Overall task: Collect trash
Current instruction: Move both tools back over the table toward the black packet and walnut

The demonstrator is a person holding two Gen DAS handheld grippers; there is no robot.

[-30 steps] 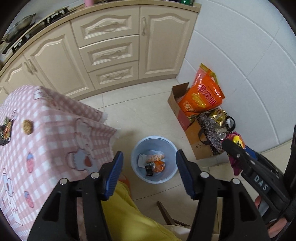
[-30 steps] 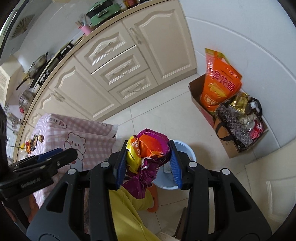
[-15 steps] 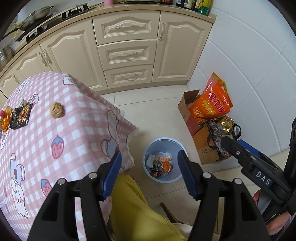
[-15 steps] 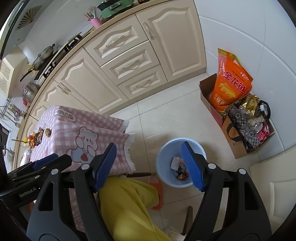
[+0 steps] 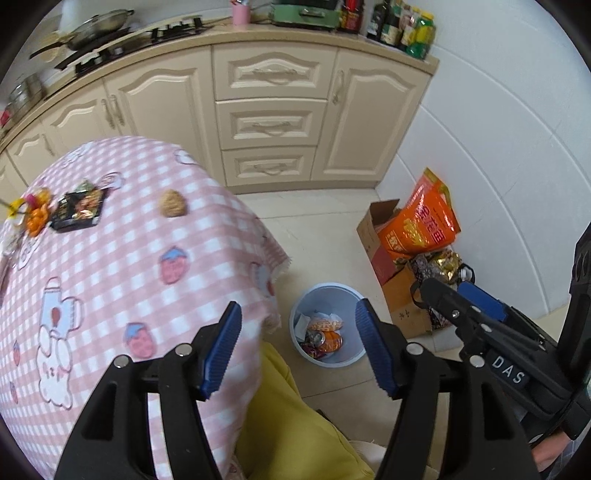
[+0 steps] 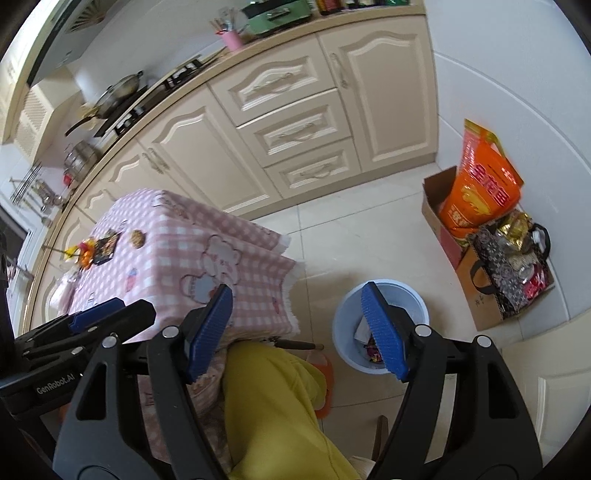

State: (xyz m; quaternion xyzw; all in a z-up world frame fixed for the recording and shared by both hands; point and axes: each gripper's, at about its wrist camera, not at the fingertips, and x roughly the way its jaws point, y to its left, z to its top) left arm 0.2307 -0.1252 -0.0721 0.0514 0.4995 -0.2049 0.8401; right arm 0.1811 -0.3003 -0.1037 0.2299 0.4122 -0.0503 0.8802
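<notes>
Cream kitchen cabinets [image 5: 273,125] line the far side. A wok [image 5: 98,24] sits on the stove, far left. Cardboard box [image 6: 439,206] with an orange bag [image 6: 480,184] stands right, against the wall.

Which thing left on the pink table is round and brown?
The brown cookie, lying alone on the tablecloth. The black snack tray is rectangular, and the orange wrapper beside it is crumpled.

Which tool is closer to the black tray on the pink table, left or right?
Left. The left tool hovers by the table bearing the black tray; the right tool hangs farther out, toward the cardboard box.
</notes>
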